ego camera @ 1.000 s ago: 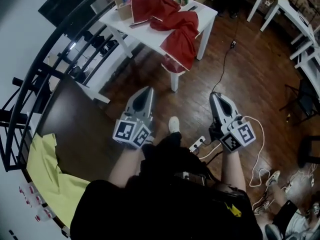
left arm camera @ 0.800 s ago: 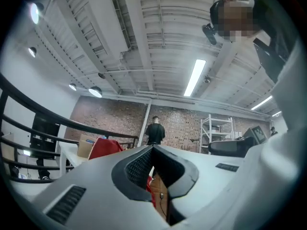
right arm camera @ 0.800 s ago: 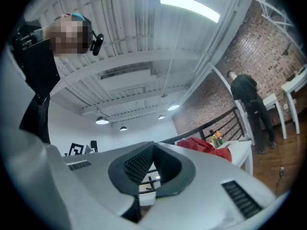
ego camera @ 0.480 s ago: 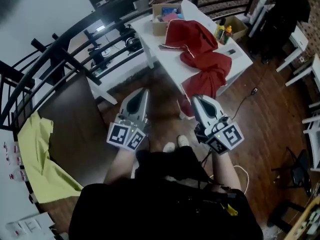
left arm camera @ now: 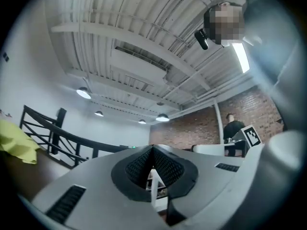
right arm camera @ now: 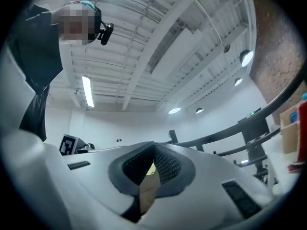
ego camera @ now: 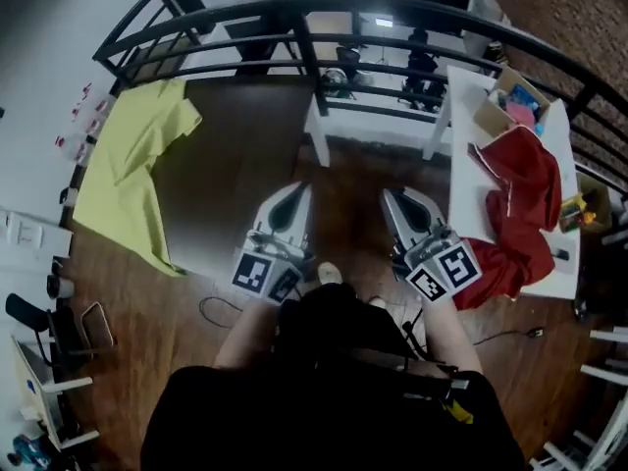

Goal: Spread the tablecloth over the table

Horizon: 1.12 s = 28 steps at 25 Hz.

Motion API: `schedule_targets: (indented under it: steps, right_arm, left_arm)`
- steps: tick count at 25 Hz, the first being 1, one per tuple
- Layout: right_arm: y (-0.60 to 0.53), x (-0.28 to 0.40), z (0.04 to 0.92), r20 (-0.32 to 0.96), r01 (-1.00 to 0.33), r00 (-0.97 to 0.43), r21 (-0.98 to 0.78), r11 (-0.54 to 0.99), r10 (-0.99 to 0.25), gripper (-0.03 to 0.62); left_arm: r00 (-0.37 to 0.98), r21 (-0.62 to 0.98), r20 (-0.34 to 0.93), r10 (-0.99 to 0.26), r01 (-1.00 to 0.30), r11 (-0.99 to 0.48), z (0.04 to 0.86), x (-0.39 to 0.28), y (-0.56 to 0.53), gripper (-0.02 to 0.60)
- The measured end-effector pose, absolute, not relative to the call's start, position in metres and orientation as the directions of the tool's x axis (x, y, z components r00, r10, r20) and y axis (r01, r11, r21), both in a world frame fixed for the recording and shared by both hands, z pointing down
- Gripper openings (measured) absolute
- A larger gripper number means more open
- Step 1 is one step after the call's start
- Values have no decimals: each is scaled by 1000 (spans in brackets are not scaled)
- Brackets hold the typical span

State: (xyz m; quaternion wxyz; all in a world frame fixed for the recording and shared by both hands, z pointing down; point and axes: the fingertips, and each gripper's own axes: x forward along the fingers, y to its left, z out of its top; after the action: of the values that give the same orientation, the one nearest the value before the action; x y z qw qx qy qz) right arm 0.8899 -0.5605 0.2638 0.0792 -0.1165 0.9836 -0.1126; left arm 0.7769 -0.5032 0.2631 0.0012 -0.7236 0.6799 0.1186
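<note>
A yellow tablecloth [ego camera: 132, 180] lies bunched over the left part of a dark brown table [ego camera: 235, 184] in the head view, one flap hanging off the near left edge. My left gripper [ego camera: 292, 196] is shut and empty, held over the table's near right edge. My right gripper [ego camera: 394, 202] is also shut and empty, above the wooden floor beside the table. Both point slightly upward; the gripper views show mostly ceiling, and a yellow corner of the cloth [left arm camera: 17, 143] shows at the left of the left gripper view.
A black curved railing [ego camera: 324, 13] runs behind the table. A white table [ego camera: 456, 180] on the right carries a crumpled red cloth [ego camera: 520, 214], a cardboard box [ego camera: 496, 116] and bottles. A small white bench [ego camera: 373, 126] stands behind. Cables lie on the floor.
The whole view has swung from the white table with the red cloth toward the dark table with the yellow cloth. Both grippers turned along with it and stayed shut.
</note>
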Motion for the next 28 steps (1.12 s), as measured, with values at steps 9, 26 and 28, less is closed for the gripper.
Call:
schedule_targets:
  steps: [9, 26, 28]
  right_arm:
    - [-513, 664, 265, -49, 180, -983, -130, 975, 175, 6]
    - [-420, 420, 322, 82, 517, -844, -139, 845, 530, 6]
    - [-417, 404, 330, 79, 554, -819, -151, 819, 568, 6]
  left_arm:
    - [-429, 226, -152, -890, -892, 391, 300, 588, -399, 2]
    - [-921, 157, -45, -387, -389, 908, 342, 466, -198, 2]
    - [-940, 126, -28, -341, -342, 931, 344, 461, -198, 2]
